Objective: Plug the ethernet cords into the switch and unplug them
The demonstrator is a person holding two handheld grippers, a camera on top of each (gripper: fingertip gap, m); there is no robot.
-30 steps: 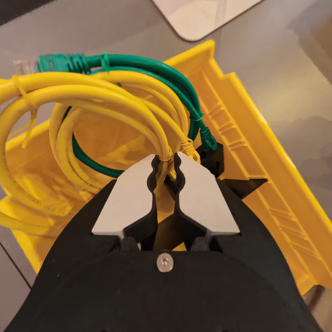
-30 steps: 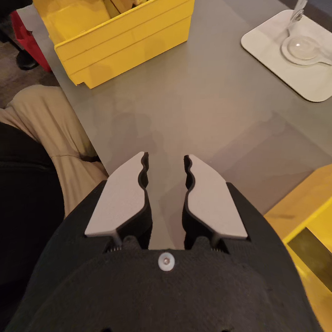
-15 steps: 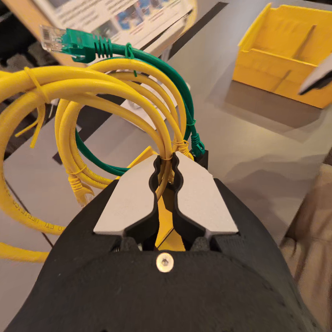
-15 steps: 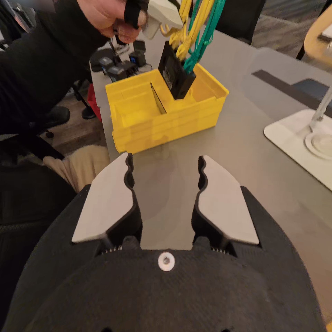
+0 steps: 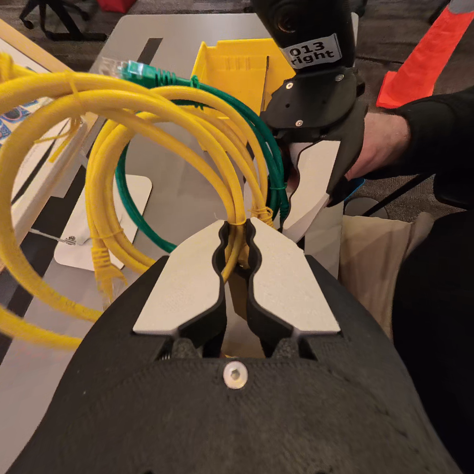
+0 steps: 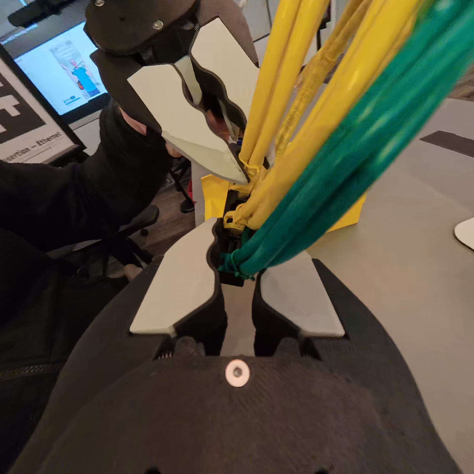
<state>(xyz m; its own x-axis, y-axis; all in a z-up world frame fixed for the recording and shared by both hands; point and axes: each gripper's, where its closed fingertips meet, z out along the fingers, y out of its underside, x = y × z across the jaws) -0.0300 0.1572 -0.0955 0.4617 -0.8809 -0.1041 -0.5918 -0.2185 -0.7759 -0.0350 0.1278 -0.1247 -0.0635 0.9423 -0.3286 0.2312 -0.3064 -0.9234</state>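
Observation:
My left gripper [image 5: 236, 223] is shut on the yellow ethernet cords [image 5: 154, 123] just above their plugs and holds the looped bundle in the air. A green ethernet cord [image 5: 256, 123] is coiled in with them, and its free plug [image 5: 133, 70] sticks up at the top left. The black switch [image 6: 230, 278] hangs under the plugged ends of the cords. My right gripper [image 6: 237, 238] is shut on the switch from the side. The green cord hides my right gripper's right fingertip. My right gripper also shows in the left wrist view [image 5: 287, 220], and my left gripper shows in the right wrist view [image 6: 246, 169].
A yellow bin [image 5: 230, 64] stands on the grey table [image 6: 384, 256] behind the cords. A white lamp base [image 5: 84, 230] lies at the left. An orange cone [image 5: 423, 64] stands on the floor at the far right. A person's hand [image 5: 379, 143] holds my right gripper. One gripper's finger ends stand about 4 cm off the other's.
My left gripper has lifted the cords and switch out of the yellow bin and swung them toward my right gripper. My right gripper, open before, has moved in and shut on the switch.

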